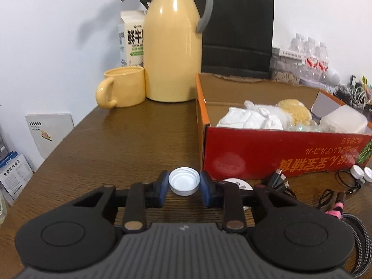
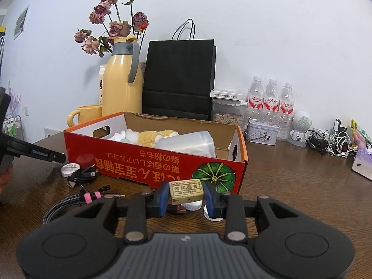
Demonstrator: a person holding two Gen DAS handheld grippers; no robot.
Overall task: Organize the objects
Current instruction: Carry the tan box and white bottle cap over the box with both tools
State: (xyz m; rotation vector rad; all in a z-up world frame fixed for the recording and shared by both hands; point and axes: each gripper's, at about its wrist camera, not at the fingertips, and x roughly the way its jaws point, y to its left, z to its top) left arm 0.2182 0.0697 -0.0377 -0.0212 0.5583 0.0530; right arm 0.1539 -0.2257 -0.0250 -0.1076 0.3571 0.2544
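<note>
My left gripper [image 1: 183, 186] holds a white bottle cap [image 1: 184, 181], open side up, its blue pads pressed on both sides just above the brown table [image 1: 130, 144]. The red cardboard box [image 1: 267, 148] stands right of it, with white cloth, a yellow sponge and a plastic tub inside. In the right wrist view my right gripper [image 2: 186, 195] is shut on a beige eraser block [image 2: 186, 191] with printed characters, in front of the box [image 2: 139, 162]. Two white caps [image 2: 193, 205] lie on the table under the right gripper's fingers.
A yellow thermos [image 1: 172, 46], a yellow mug [image 1: 121, 88] and a black paper bag [image 1: 237, 34] stand behind the box. Cables [image 2: 83, 174] and a round white tin [image 2: 69, 168] lie at the box's front left. Water bottles [image 2: 270, 102] and a cable tangle [image 2: 334, 144] line the back right.
</note>
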